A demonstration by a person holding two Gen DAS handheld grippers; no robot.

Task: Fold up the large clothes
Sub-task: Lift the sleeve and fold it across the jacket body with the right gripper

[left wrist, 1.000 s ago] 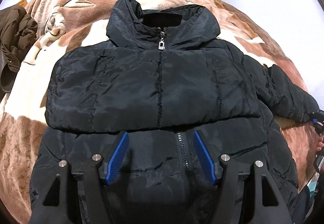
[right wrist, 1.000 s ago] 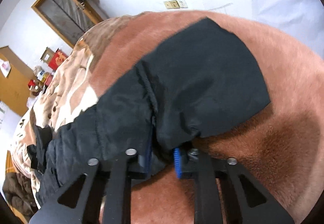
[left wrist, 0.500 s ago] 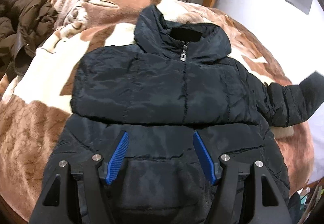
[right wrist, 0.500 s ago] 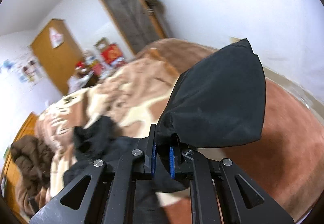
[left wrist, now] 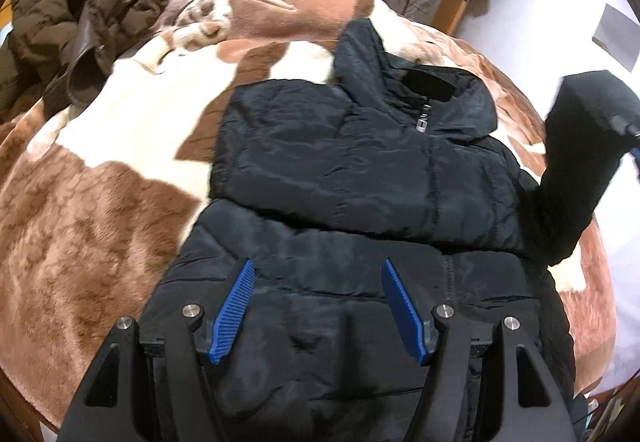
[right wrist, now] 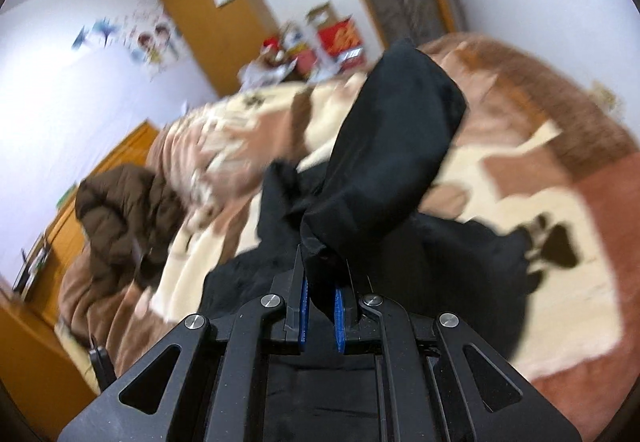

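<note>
- The black quilted puffer jacket (left wrist: 360,178) lies flat on the bed's brown-and-cream plush blanket (left wrist: 80,202), zipped, collar toward 12 o'clock, with one side already folded across the chest.
- Big change from a second ago: the jacket's black right sleeve (right wrist: 384,162) was lying out on the blanket, and now it's up in the air, showing at 3 o'clock in the left view.
- Probably means the sleeve fold is underway and it's about to swing over the body.
- The right tool (right wrist: 320,312) is clamped narrow on the sleeve cuff, fabric bunched between the blue pads.
- The left tool (left wrist: 316,310) is spread wide, holding nothing, hovering over the jacket's lower front.
- A brown puffy coat (left wrist: 80,14) sits heaped at 10 o'clock, not involved.
</note>
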